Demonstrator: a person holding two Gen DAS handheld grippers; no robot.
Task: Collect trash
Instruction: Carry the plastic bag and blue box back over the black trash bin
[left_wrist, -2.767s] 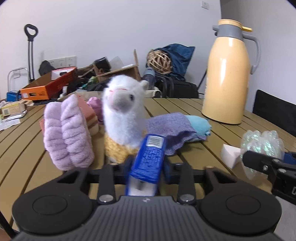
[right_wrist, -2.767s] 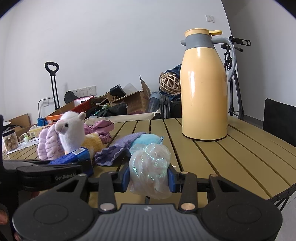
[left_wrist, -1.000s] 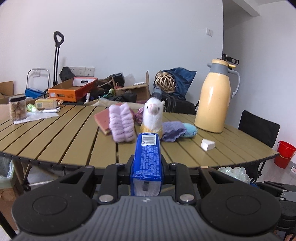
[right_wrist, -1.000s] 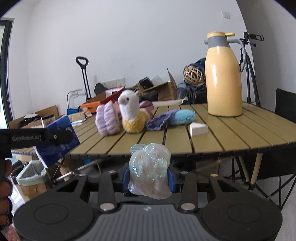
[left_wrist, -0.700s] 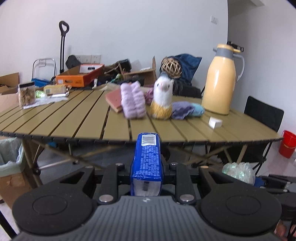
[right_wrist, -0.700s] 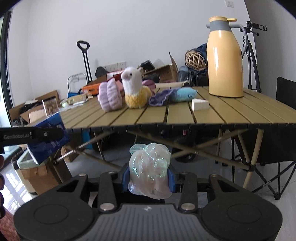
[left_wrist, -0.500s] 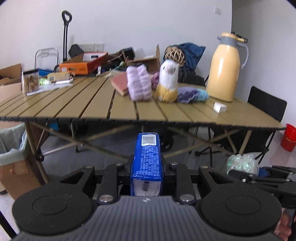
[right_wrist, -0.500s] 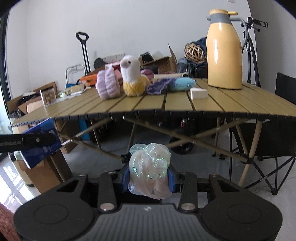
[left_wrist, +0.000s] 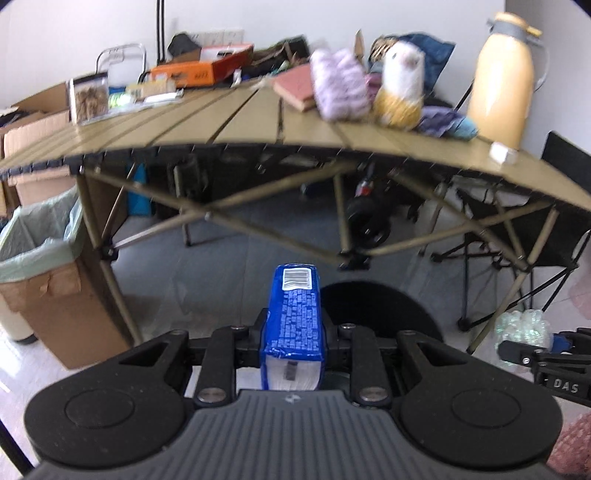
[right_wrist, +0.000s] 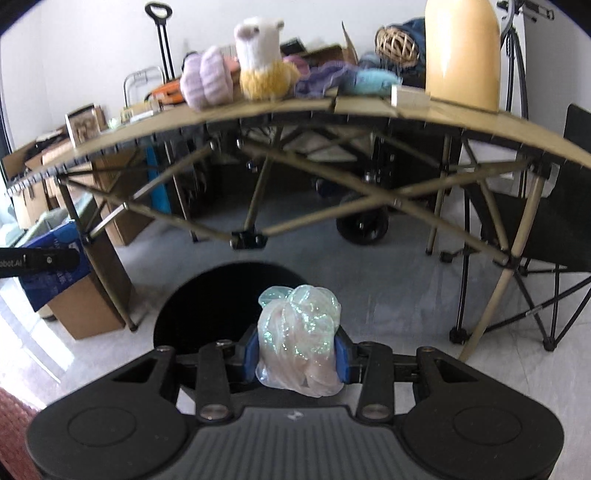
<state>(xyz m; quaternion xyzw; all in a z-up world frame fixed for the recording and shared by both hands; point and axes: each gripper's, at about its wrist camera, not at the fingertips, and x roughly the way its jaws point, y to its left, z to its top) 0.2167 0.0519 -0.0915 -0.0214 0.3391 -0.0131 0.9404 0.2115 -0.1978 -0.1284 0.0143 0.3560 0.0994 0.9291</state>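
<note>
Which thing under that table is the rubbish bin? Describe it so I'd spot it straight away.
Start at the tan slatted folding table and follow its left legs to the floor. Beside them stands a brown cardboard box. Unlike the other cardboard boxes nearby, it is lined with a pale green plastic bag folded over its rim.

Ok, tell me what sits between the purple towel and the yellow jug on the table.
In the left wrist view, the llama toy and a bluish cloth sit between towel and jug.

Thermos (right_wrist: 461, 51) top cut off — tabletop toys (left_wrist: 400, 92) blurred
</note>
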